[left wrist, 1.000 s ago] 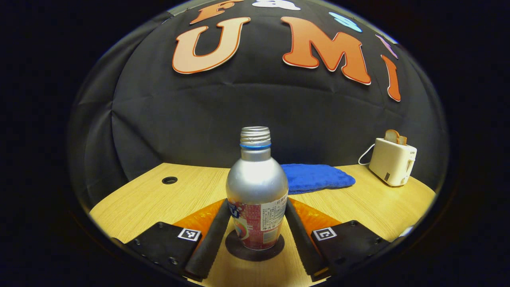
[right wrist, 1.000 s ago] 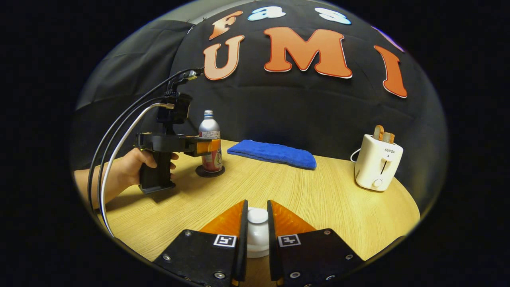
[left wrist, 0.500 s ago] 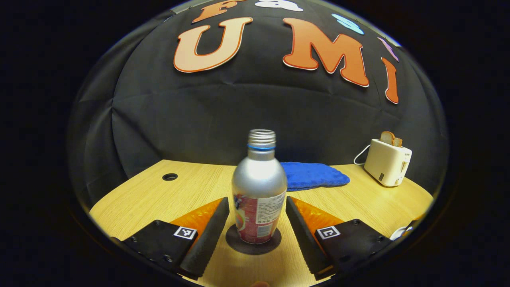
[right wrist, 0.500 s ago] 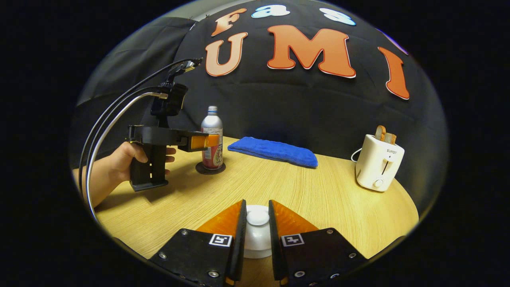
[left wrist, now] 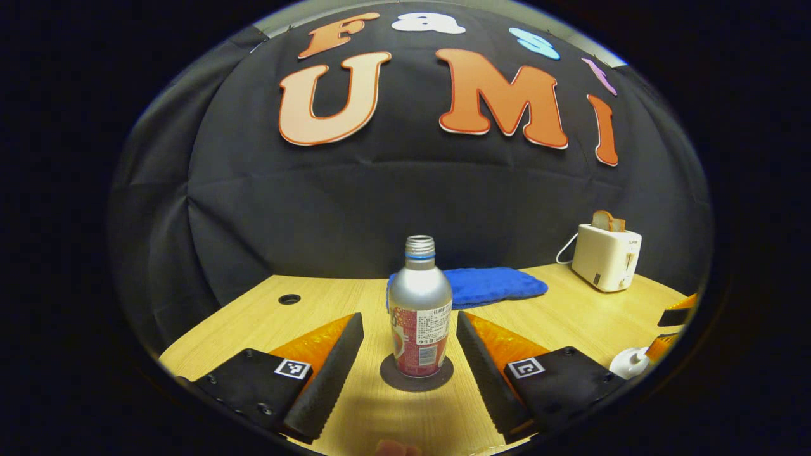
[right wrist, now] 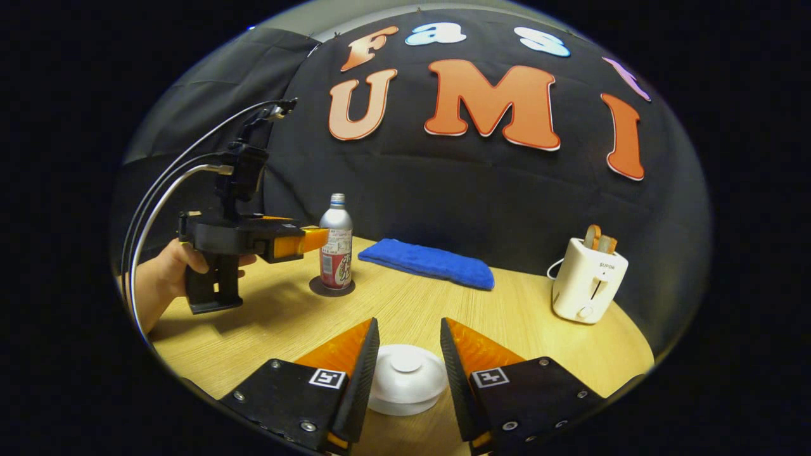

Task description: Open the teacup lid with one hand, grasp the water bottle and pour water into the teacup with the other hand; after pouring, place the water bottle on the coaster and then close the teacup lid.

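The silver water bottle (left wrist: 419,316) with a red label stands upright and uncapped on the dark round coaster (left wrist: 388,384). My left gripper (left wrist: 408,323) is open, its fingers apart on either side of the bottle and touching nothing. In the right gripper view the left gripper (right wrist: 313,239) hangs just left of the bottle (right wrist: 336,244), held by a hand (right wrist: 158,278). The white teacup lid (right wrist: 405,375) sits flat with its knob up, under my open right gripper (right wrist: 408,324). The teacup (left wrist: 627,364) and the right gripper (left wrist: 670,329) also show at the left gripper view's right edge.
A folded blue cloth (right wrist: 427,261) lies at the back of the wooden table (right wrist: 519,316). A white toaster (right wrist: 588,285) with bread slices stands at the back right. A cable hole (left wrist: 289,299) is at the table's far left. Cables (right wrist: 165,190) trail from the left gripper.
My left gripper let go of the bottle and drew back from it; the bottle stays on the coaster. My right gripper opened off the lid's knob and pulled back a little.
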The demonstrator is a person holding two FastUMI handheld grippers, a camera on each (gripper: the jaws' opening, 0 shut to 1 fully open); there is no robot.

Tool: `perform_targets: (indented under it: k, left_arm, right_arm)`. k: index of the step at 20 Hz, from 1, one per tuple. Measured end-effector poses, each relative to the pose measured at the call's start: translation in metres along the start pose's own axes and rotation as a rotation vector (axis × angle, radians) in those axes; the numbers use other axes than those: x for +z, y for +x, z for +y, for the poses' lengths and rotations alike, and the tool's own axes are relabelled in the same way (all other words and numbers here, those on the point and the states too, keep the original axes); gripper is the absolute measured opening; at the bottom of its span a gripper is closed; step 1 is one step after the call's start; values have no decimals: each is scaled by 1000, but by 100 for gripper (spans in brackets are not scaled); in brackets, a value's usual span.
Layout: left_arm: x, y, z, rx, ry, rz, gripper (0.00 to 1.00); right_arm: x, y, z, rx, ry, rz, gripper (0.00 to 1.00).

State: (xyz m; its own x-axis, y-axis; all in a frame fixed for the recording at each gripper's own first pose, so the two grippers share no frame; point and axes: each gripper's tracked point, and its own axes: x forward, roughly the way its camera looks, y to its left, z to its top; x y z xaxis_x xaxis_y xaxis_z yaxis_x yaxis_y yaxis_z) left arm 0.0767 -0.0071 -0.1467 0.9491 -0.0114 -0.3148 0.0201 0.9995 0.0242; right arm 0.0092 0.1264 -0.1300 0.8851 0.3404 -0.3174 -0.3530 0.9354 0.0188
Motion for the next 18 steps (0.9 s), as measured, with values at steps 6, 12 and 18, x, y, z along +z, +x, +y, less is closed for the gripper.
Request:
perform_targets:
  k: [6,12,18]
  left_arm:
    - [33,-53,11,45,-38,-98,97]
    - [59,-101,4,70,-23,-187,97]
    - [81,-127,-16,53,12,-263,100]
  right_arm:
    - [38,-17,-22,-73,29,-134,71]
    - [68,-38,-42,-142,38,-230,76]
    - [84,-59,-55,-193,34,-272,77]
